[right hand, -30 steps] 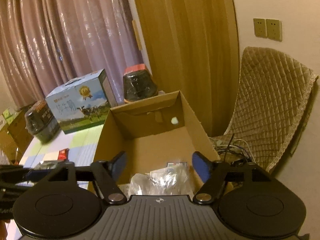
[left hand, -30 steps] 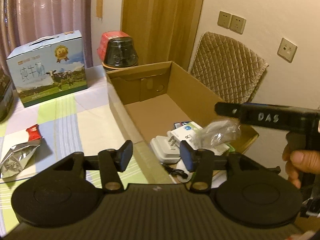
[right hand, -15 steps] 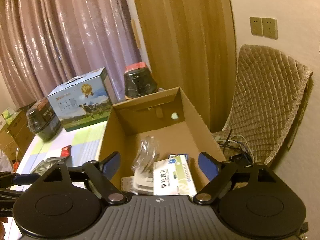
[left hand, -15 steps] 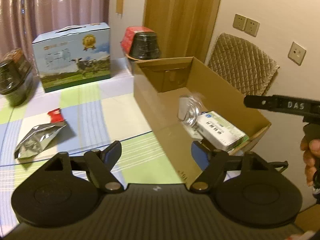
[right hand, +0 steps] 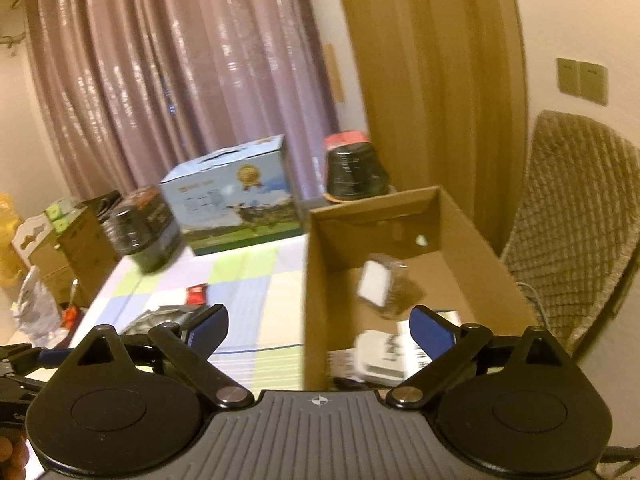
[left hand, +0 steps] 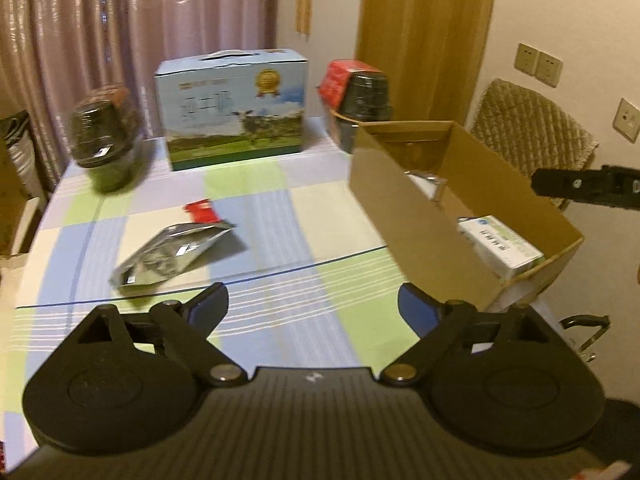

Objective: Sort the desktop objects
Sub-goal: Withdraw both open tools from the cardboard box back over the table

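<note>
Ahead-left of the empty left gripper [left hand: 312,308], jaws just spread wide, lies a crinkled silver foil pouch [left hand: 172,252], likely next; right gripper [right hand: 318,330], likewise widening, overlooks the open brown cardboard box [right hand: 316,280].

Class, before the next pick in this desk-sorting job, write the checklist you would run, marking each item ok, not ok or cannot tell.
1. Left tool empty, its jaws having just been opening: ok.
2. Right tool empty, jaws likewise just opened: ok.
3. Silver pouch lies flat on the tablecloth, clear of other things: ok.
4. Red packet at the pouch's far end; touching or attached: cannot tell.
5. Cardboard box open-topped with room left: ok.
6. Clear packet settled inside the box: cannot tell, it is blurred.
</note>
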